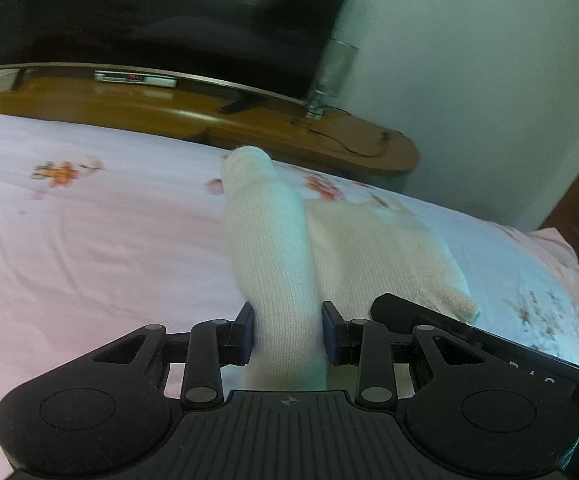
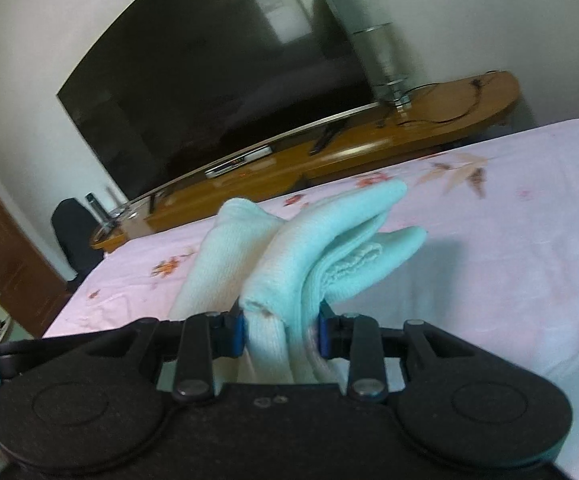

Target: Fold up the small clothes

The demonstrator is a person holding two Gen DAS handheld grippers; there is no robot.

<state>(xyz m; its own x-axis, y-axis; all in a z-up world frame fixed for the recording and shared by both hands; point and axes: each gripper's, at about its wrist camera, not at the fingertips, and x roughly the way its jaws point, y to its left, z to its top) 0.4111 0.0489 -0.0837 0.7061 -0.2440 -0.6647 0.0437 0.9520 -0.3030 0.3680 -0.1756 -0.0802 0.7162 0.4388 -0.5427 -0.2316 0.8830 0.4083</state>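
Grippers left and right, jaws clamped on a white knit garment above the bed, risk bunching it if pulled unevenly.

White knit garment pinched in right tongs above pink bedsheet.

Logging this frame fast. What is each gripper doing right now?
Left gripper: shut on the white sock.
Right gripper: shut on bunched white sock fabric, above the pink bedsheet.
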